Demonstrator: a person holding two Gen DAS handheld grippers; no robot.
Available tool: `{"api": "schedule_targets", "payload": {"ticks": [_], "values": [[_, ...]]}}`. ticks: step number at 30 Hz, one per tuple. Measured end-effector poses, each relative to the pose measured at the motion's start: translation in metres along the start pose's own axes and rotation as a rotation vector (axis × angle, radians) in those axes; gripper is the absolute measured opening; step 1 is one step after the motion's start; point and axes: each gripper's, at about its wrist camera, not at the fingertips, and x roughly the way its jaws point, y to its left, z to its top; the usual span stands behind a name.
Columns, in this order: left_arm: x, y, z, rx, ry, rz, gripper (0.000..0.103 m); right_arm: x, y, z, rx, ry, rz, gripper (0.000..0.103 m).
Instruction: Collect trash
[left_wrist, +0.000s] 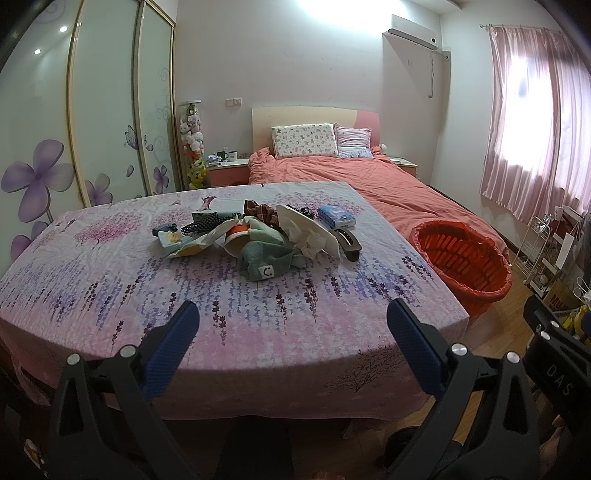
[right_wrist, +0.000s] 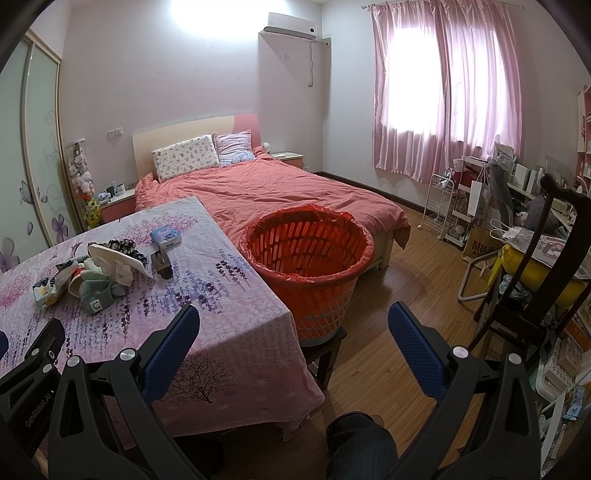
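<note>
A heap of things lies mid-table on the floral cloth (left_wrist: 258, 325): a paper cup (left_wrist: 236, 240), crumpled tissue (left_wrist: 312, 242), a snack wrapper (left_wrist: 181, 242), a green sock (left_wrist: 264, 264), a white plate (left_wrist: 314, 229), a blue tissue pack (left_wrist: 337, 217) and a dark tool (left_wrist: 349, 243). An orange basket (left_wrist: 465, 266) with a red liner stands right of the table; it also shows in the right wrist view (right_wrist: 306, 266). My left gripper (left_wrist: 291, 325) is open and empty over the table's near edge. My right gripper (right_wrist: 293, 328) is open and empty, low in front of the basket.
A bed with a salmon cover (right_wrist: 266, 192) lies behind the table. The basket sits on a dark stool (right_wrist: 325, 350). A dark wooden chair (right_wrist: 546, 266), a white rack (right_wrist: 439, 203) and cluttered bags stand at the right. A wardrobe (left_wrist: 103, 110) is on the left.
</note>
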Motion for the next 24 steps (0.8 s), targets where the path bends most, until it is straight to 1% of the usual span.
{"api": "schedule_targets", "payload": {"ticks": [6, 9, 10, 15, 19, 22, 23, 24], "values": [[0.003, 0.002, 0.001, -0.004, 0.004, 0.003, 0.099, 0.001, 0.001, 0.002, -0.005, -0.019, -0.005, 0.101], [0.013, 0.01, 0.004, -0.02, 0.006, 0.022, 0.099, 0.009, 0.007, -0.001, -0.01, -0.029, 0.001, 0.101], [0.015, 0.013, 0.006, -0.025, 0.009, 0.028, 0.099, 0.017, 0.008, 0.004, -0.011, -0.028, 0.006, 0.101], [0.05, 0.052, 0.012, -0.09, 0.042, 0.086, 0.099, 0.042, 0.027, 0.014, -0.032, -0.034, 0.056, 0.101], [0.081, 0.091, 0.02, -0.129, 0.064, 0.163, 0.099, 0.064, 0.049, 0.021, -0.09, -0.016, 0.081, 0.101], [0.103, 0.122, 0.027, -0.154, 0.075, 0.22, 0.099, 0.079, 0.067, 0.028, -0.116, -0.009, 0.122, 0.101], [0.108, 0.129, 0.03, -0.16, 0.079, 0.233, 0.099, 0.084, 0.074, 0.032, -0.127, -0.006, 0.137, 0.099], [0.116, 0.14, 0.033, -0.17, 0.084, 0.248, 0.099, 0.091, 0.082, 0.035, -0.14, 0.001, 0.152, 0.095]]}}
